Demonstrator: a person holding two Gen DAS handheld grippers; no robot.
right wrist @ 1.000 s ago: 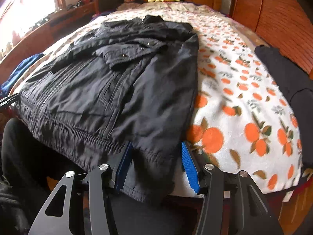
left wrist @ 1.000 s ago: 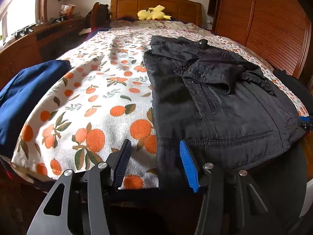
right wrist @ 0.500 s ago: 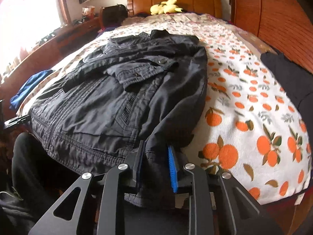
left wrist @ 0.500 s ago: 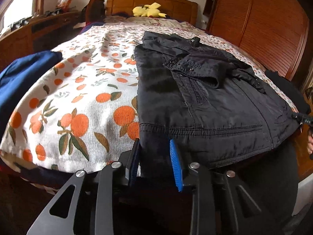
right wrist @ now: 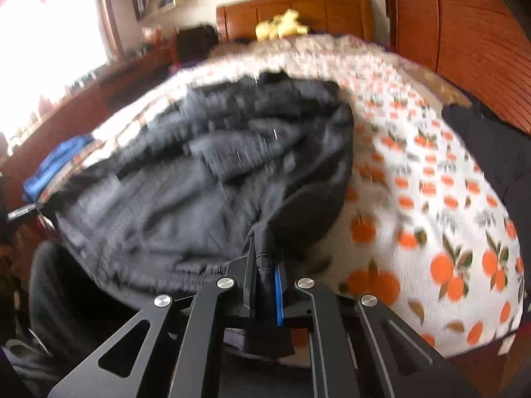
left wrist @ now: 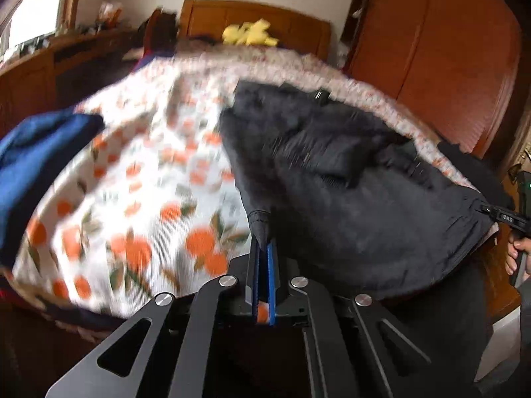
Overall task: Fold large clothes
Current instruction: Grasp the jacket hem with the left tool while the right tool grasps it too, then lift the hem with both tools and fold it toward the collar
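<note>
A black jacket lies spread along the bed, its hem toward me. My left gripper is shut on the hem's left corner, which stands up in a pinched peak between the pads. In the right wrist view the same jacket fills the left half of the bed, and my right gripper is shut on the hem's right corner, with cloth bunched between its fingers. Both corners are lifted off the bed. At the left wrist view's right edge the other gripper and a hand show.
The bedspread is white with an orange-fruit print. A blue garment lies at its left edge and a dark garment at its right edge. A yellow plush toy sits by the headboard. A wooden wardrobe stands at the right.
Both grippers closed on the jacket's hem corners and rose, pulling the hem up off the bed. The views are now blurred by motion.
</note>
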